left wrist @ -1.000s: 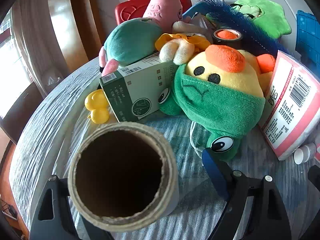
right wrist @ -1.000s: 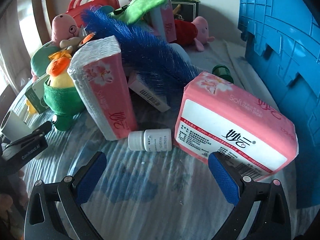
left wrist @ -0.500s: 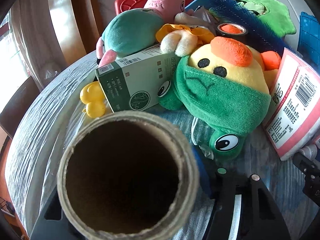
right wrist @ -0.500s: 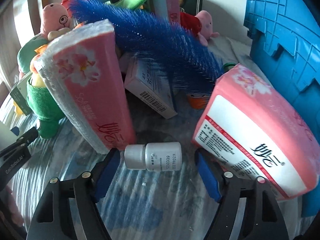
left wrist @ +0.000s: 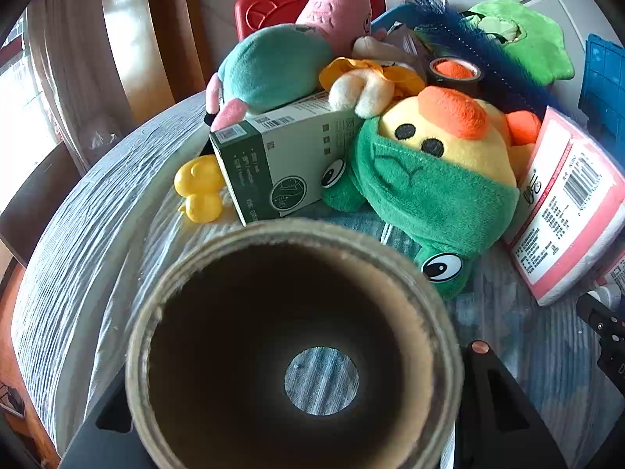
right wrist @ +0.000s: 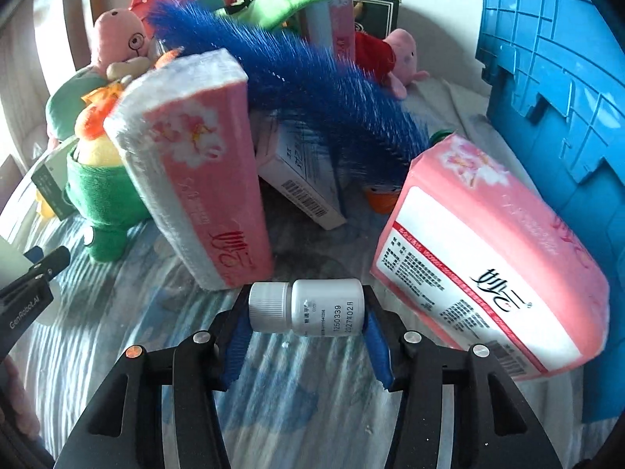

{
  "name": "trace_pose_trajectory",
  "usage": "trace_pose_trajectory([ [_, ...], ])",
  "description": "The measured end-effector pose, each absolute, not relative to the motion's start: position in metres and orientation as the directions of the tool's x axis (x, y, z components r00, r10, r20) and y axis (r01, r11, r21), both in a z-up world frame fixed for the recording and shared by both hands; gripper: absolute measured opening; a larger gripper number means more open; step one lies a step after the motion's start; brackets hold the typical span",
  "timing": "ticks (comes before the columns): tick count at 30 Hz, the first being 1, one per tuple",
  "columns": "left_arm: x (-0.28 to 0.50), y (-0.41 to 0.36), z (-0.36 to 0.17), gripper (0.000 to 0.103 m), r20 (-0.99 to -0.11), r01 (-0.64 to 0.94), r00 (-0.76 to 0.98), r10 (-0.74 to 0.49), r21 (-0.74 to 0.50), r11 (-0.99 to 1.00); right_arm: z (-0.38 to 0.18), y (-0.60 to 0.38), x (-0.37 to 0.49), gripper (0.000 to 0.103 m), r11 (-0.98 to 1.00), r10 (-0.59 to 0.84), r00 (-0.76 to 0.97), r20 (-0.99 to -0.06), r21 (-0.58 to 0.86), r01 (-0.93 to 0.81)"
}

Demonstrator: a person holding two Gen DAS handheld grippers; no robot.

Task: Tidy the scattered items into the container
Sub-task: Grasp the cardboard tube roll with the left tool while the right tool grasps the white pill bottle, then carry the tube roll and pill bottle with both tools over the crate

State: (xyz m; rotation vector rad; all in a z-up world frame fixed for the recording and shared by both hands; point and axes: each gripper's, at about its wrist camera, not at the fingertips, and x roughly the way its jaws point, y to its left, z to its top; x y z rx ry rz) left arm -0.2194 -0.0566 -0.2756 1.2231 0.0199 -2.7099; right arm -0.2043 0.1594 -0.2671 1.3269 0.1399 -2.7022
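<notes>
Care is being called for as the right gripper [right wrist: 306, 314], its pads narrowed around the small white bottle [right wrist: 308, 306] lying end to end between them on the counter [right wrist: 273, 410] before the blue container [right wrist: 554, 90], is being squeezed evenly to stop slipping, while the left gripper [left wrist: 297, 422] is holding a cardboard roll [left wrist: 293, 348].

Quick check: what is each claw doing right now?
Left claw: shut on the cardboard tube.
Right claw: shut on the white bottle, gripped end to end.
</notes>
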Motion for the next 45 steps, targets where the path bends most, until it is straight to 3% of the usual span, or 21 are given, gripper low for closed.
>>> trace_pose_trajectory([
  [12, -0.177, -0.034, -0.181, 0.045, -0.626, 0.087, -0.773, -0.099, 0.049, -0.995, -0.180, 0.137, -0.153, 0.051, -0.980, -0.131, -0.717, -0.685, -0.020, 0.198],
  [25, -0.135, 0.006, -0.058, 0.045, -0.449, -0.046, -0.893, 0.024, 0.039, -0.998, -0.024, 0.161, -0.081, 0.051, -0.988, -0.077, -0.890, -0.449, -0.086, 0.129],
  [38, -0.107, 0.149, 0.040, 0.045, -0.305, -0.264, -0.924, 0.232, 0.067, -0.962, 0.077, 0.310, -0.043, 0.051, -0.991, 0.127, -0.944, -0.306, -0.083, -0.107],
  [45, -0.113, 0.268, 0.088, 0.045, -0.291, -0.333, -0.910, 0.295, 0.090, -0.939, 0.112, 0.428, -0.065, 0.051, -0.984, 0.179, -0.928, -0.327, -0.082, -0.161],
])
